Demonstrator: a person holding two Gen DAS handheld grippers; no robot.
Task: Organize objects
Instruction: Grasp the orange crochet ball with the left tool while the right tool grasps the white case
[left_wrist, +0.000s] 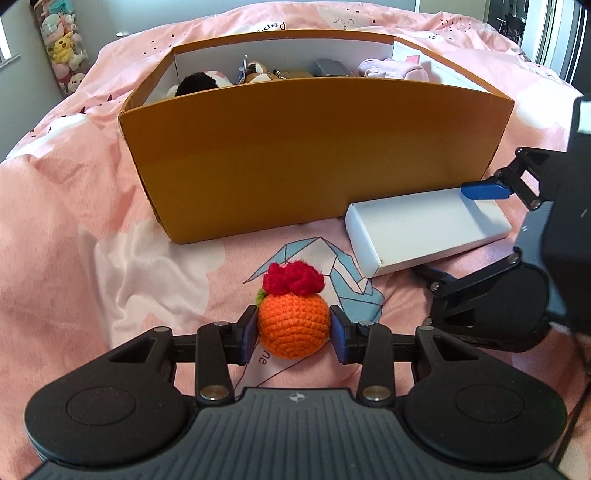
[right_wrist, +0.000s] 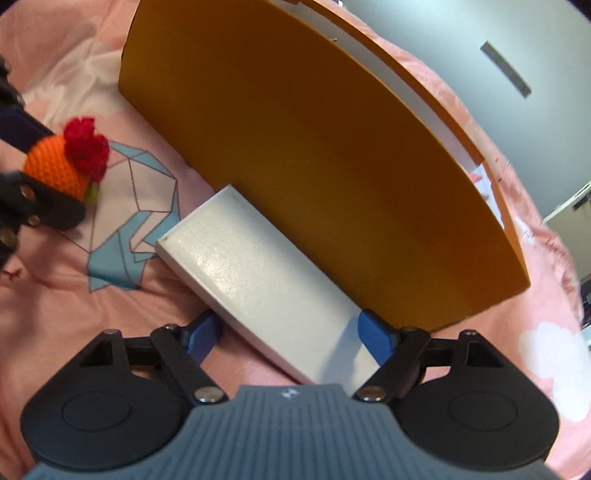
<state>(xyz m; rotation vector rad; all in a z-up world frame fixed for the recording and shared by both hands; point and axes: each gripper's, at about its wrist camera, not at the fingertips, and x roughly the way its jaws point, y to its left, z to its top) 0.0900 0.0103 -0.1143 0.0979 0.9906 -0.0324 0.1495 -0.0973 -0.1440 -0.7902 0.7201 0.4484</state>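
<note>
While the left gripper (left_wrist: 293, 334) sat low in the centre of its frame, I had its 2 pads clenched on the crochet fruit (left_wrist: 293, 325), 1 pad on each flank. The fruit rested on the pink bedspread (left_wrist: 55, 221), just below the orange box (left_wrist: 314, 155), red tuft pointing up the frame toward the box. I judged it soft, light and squashy, so a grip across its widest part seemed right; the yarn should not slip.

In the right view, the right gripper (right_wrist: 291, 336) stood released, jaws spread wide to either side of the white case (right_wrist: 258, 269), the near end of the case lying between them. I could not see either pad pressing on it. The case lay on the bedspread at lower centre, its far end close against the orange wall, perhaps touching. Its long axis ran from lower right to upper left of that frame, slanted against the box front. I judged it stiff, smooth and heavier than the fruit, likely slippery, so I would take it across its short width near that end, square to the long sides.

The box already held plush toys (left_wrist: 207, 81) and other small things.
</note>
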